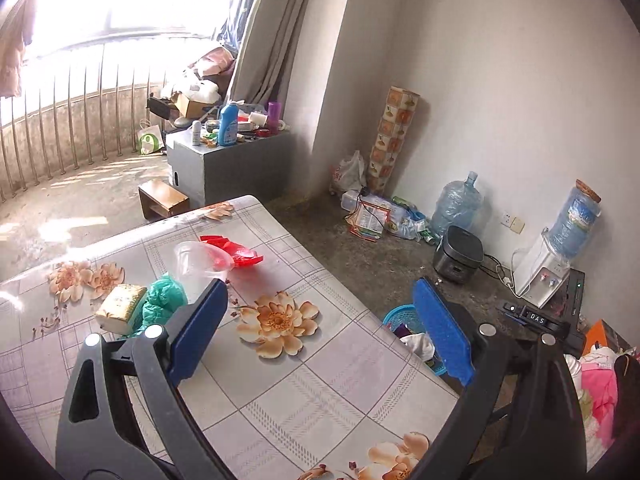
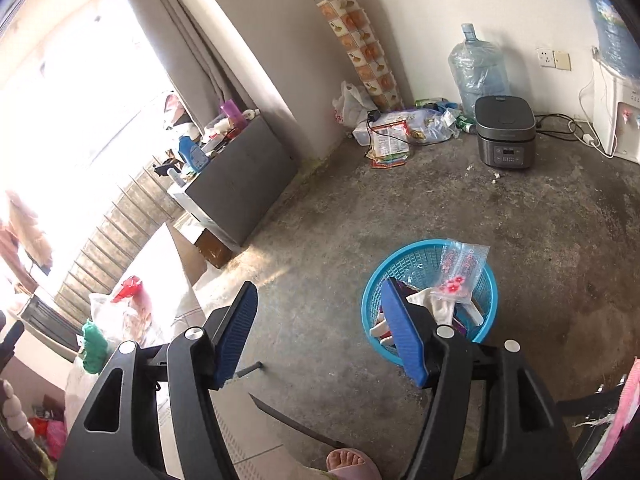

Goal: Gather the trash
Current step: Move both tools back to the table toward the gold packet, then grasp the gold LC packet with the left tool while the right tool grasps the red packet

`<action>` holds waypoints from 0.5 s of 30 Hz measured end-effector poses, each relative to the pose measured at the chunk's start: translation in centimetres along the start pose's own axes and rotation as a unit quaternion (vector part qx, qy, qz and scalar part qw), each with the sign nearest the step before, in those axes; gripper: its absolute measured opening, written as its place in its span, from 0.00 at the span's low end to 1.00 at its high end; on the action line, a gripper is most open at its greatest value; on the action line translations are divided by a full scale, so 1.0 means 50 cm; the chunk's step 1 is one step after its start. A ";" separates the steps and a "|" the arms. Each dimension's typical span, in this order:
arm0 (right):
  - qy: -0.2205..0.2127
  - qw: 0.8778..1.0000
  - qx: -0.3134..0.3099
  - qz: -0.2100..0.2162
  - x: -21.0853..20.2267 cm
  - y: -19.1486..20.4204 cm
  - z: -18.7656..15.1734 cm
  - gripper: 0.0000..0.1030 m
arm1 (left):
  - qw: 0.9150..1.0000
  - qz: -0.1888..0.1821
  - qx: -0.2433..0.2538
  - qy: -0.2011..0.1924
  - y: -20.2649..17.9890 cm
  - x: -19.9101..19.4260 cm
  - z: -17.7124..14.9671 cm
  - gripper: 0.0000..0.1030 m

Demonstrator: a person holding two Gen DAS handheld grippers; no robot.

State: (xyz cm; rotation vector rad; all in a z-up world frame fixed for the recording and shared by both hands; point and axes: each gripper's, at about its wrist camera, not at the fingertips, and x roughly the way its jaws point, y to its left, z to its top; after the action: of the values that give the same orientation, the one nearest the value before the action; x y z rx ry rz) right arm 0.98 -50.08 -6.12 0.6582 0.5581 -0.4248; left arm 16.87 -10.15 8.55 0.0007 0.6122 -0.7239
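Both claws, left (image 1: 320, 320) and right (image 2: 320, 332), gape empty, the blue basket (image 2: 374, 280) sitting on the floor beside the table (image 1: 320, 380) for easy drops.

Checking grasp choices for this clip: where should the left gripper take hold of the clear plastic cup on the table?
The clear cup appears to lie tipped, its open mouth toward the red wrapper. Best to pinch the thin rim at the mouth, coming down from above on the near side. The left gripper is open and empty, and the green bag crowds the cup's left side.
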 end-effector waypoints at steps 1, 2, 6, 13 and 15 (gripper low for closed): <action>0.000 1.000 -0.010 0.007 -0.010 0.022 0.005 0.65 | 1.000 0.015 -0.009 -0.003 0.021 -0.017 -0.007 0.87; 0.001 1.000 -0.020 0.014 -0.019 0.045 0.008 0.66 | 0.999 0.029 -0.019 -0.005 0.044 -0.031 -0.013 0.87; 0.019 0.997 -0.059 0.054 -0.031 0.136 0.021 0.70 | 0.995 0.076 -0.063 -0.018 0.129 -0.091 -0.031 0.87; 0.074 0.980 -0.125 0.139 0.009 0.325 0.013 0.72 | 0.981 0.109 -0.157 -0.031 0.270 -0.148 -0.075 0.87; 0.093 0.973 -0.140 0.157 0.034 0.377 0.004 0.72 | 0.979 0.105 -0.171 -0.024 0.296 -0.138 -0.083 0.87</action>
State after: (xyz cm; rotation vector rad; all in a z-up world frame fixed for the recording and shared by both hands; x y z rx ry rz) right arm 12.37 -37.03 1.51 0.5052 0.6636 0.0160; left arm 19.86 6.21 5.69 -0.2657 0.6738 -0.4069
